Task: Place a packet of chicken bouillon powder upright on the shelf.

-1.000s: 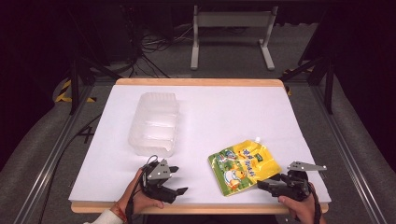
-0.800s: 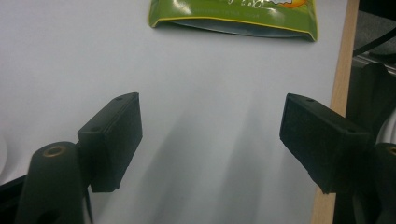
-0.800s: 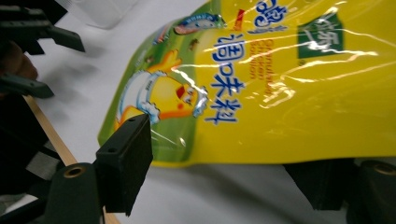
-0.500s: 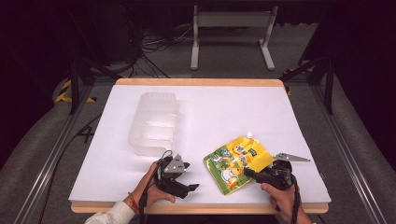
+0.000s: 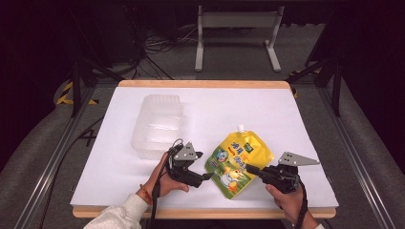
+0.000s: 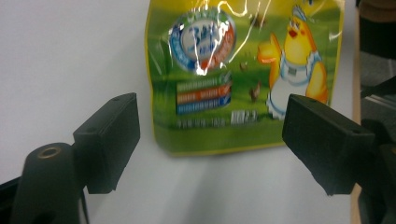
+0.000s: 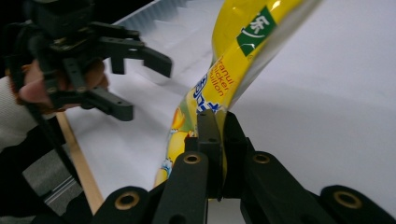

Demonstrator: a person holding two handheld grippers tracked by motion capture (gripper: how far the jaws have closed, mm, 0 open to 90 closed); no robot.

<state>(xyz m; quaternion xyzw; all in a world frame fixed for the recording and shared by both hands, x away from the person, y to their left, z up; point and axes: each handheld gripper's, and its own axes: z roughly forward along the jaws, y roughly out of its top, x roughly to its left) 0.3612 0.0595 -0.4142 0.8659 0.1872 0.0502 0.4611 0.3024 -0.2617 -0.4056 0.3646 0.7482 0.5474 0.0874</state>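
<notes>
The glossy yellow-green pouch [image 5: 238, 159] with a chick picture is pinched by the right gripper [image 5: 250, 168]; the left gripper [image 5: 208, 176], jaws spread, sits beside the pouch.

A lab or recording studio set up for filming handling work.

A wood-edged bench [image 5: 200, 84] with a white top stands on grey carpet [image 5: 38, 157] against a dark, unlit background. Metal rails [image 5: 52, 157] flank it, black cables [image 5: 157, 47] sprawl on the floor behind, and a grey metal stand [image 5: 237, 33] sits beyond.
</notes>
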